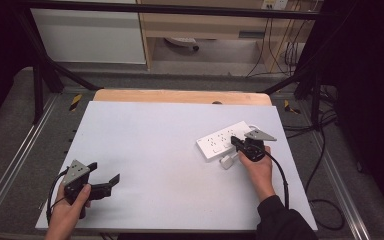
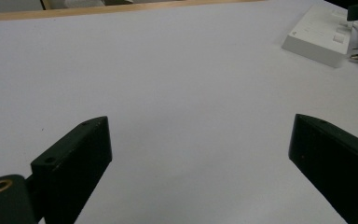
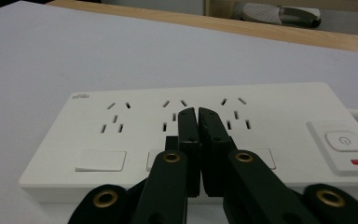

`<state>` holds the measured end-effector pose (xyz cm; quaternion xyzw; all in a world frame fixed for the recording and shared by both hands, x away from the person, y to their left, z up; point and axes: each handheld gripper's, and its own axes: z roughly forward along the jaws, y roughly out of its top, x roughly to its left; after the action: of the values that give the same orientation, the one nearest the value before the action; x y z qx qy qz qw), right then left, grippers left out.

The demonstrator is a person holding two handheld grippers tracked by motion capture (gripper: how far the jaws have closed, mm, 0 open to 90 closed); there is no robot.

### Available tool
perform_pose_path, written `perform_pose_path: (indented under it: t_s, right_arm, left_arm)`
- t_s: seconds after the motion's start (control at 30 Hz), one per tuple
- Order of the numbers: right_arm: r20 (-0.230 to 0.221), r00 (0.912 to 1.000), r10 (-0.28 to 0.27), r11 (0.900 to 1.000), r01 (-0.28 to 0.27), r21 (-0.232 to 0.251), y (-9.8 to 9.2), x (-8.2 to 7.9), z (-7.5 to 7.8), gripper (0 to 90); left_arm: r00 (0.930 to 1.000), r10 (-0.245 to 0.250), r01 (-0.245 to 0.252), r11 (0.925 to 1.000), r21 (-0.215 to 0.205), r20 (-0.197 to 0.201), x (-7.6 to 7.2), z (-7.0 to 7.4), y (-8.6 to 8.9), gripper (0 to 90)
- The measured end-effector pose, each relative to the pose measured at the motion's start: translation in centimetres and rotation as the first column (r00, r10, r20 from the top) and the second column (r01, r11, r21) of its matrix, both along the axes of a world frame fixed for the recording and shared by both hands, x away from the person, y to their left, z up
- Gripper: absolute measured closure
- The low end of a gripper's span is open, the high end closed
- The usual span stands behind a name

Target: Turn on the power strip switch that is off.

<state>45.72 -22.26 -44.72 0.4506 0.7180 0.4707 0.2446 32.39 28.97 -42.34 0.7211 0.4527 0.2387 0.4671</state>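
Risk noted: my right gripper (image 3: 198, 114), fingers closed empty, could shove the power strip (image 3: 205, 135) off the surface (image 1: 145, 150); left gripper (image 1: 106, 172) fingers open.

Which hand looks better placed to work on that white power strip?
The right. Its gripper hangs over the power strip with jaws shut, while the left gripper sits open far across the table.

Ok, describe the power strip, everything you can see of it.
The power strip is a flat white block that looks like plastic, lying flat near the right side of the table, angled to its edges. Its top has three groups of socket slots, rectangular covers below them, and a power button with a red mark at one end, where a white cable leaves. The right hand-held gripper, jaws shut, is over the middle sockets. A small white plug lies beside it.
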Motion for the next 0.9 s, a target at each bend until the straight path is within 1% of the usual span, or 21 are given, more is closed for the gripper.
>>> perform_pose_path:
  t_s: [0.23, 0.37, 0.53, 0.67, 0.77, 0.9]
  right_arm:
    - [0.007, 0.9999, -0.009, 1.000, 0.009, 0.029, -0.2, -0.2, 0.5, 81.6]
    - [0.011, 0.9998, -0.017, 0.999, 0.017, 0.034, -0.4, -0.2, 0.7, 76.5]
    - [0.004, 0.9997, -0.026, 0.999, 0.026, 0.045, -0.6, -0.3, 0.9, 69.5]
    - [-0.001, 0.9995, -0.031, 0.997, 0.031, 0.071, -0.6, -0.4, 1.2, 62.3]
    - [-0.002, 0.9993, -0.036, 0.995, 0.036, 0.090, -0.7, -0.5, 1.7, 54.8]
    - [-0.005, 0.9992, -0.039, 0.994, 0.039, 0.099, -0.9, -0.7, 2.1, 43.6]
  left_arm:
    - [1.0000, 0.001, -0.001, 1.0000, 0.001, 0.001, 0.0, 0.0, 0.0, 5.7]
    - [1.0000, 0.001, -0.001, 1.0000, 0.002, 0.000, 0.0, 0.0, 0.0, 5.7]
    - [1.0000, 0.001, -0.001, 1.0000, 0.002, 0.000, 0.0, 0.0, 0.0, 5.7]
    - [1.0000, 0.002, -0.002, 1.0000, 0.002, 0.001, 0.0, 0.0, 0.0, 5.7]
    - [1.0000, 0.003, -0.003, 1.0000, 0.002, 0.001, 0.0, 0.0, 0.0, 5.7]
    - [1.0000, 0.002, -0.002, 1.0000, 0.002, 0.001, 0.0, 0.0, 0.0, 5.7]
